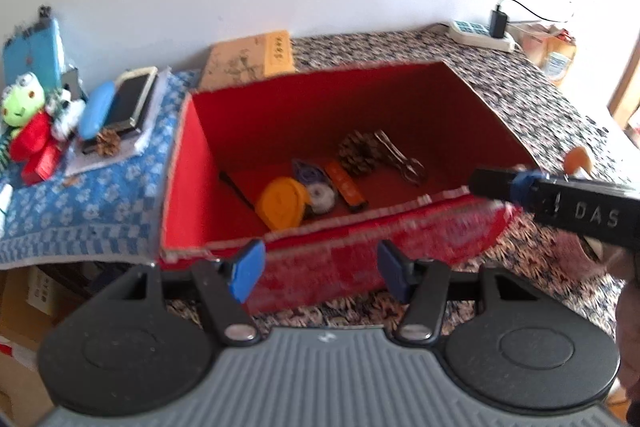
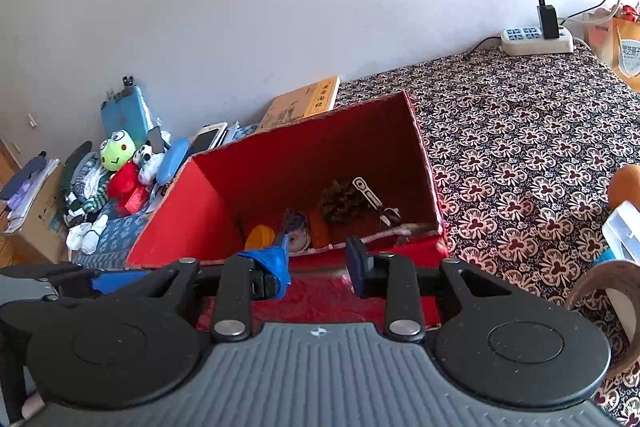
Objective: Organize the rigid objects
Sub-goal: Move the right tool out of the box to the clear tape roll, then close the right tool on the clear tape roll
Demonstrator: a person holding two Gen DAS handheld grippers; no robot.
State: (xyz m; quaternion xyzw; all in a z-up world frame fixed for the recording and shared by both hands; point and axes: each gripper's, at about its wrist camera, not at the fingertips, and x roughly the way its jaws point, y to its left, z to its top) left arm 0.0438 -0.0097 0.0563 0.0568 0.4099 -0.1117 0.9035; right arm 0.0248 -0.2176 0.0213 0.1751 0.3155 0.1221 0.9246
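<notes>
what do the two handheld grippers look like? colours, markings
Both match: left gripper and right gripper have black linkage arms with silver pivot screws, round black hubs, ribbed grey bodies and blue finger pads. The right's black housing reads "DAS" in the left view.

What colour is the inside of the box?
Red: the box has plain red inner walls, clearest in the left wrist view.

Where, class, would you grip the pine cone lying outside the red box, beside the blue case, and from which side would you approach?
Probably from above, fingers closing across the widest part of the pine cone. It sits low on the white cloth, with the blue case close behind it, so a sideways approach looks crowded. Its open scales should give the left gripper purchase.
</notes>
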